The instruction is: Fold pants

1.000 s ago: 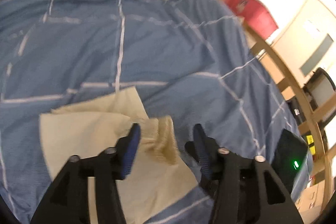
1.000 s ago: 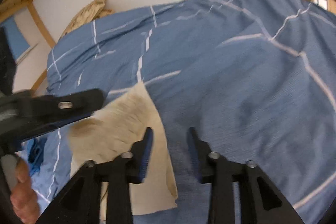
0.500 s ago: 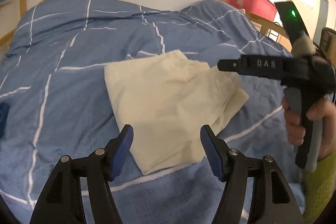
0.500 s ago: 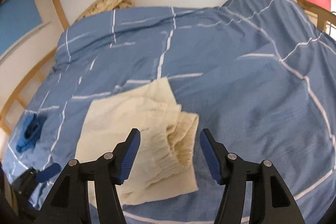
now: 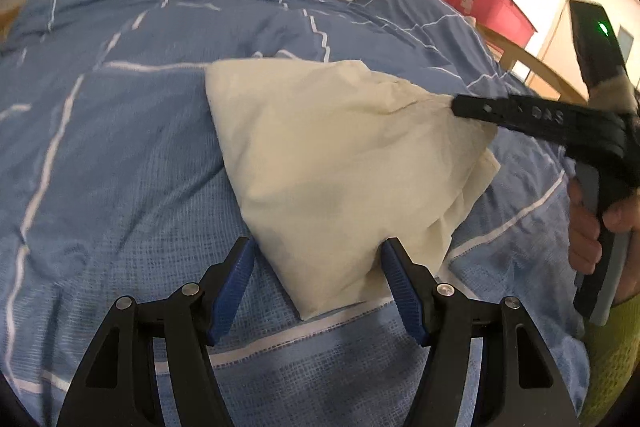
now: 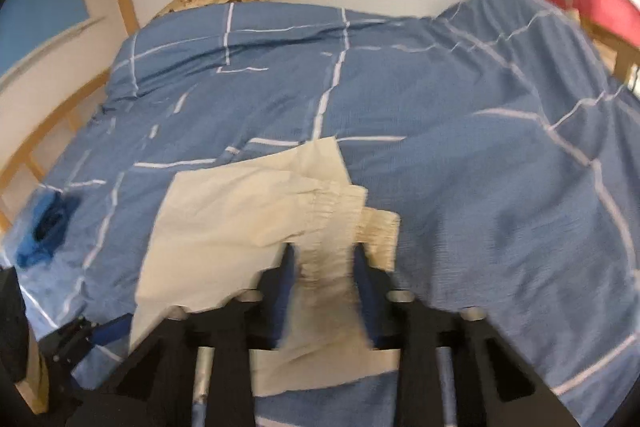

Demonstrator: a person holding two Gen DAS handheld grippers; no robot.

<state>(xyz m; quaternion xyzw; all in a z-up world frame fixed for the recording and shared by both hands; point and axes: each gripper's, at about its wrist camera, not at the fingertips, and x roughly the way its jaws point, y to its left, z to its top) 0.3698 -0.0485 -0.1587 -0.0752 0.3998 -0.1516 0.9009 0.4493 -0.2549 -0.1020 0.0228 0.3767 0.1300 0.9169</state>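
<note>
The cream pants (image 5: 340,163) lie already folded into a compact bundle on the blue checked duvet (image 5: 120,155) of the bed, so I judge most of the folding done; what looks left is one more fold or a tidy of the loose elastic waistband end (image 6: 360,223) on the right. My left gripper (image 5: 318,267) has its fingers spread wide, straddling the near corner of the bundle without pinching it. My right gripper (image 6: 324,267) has its fingers narrowed around the waistband fabric; the blur stops me telling whether they truly clamp it. Half a second ago my right fingers were spread and clear of the cloth; now they have dropped onto it, and my left has moved nearer the bundle.
</note>
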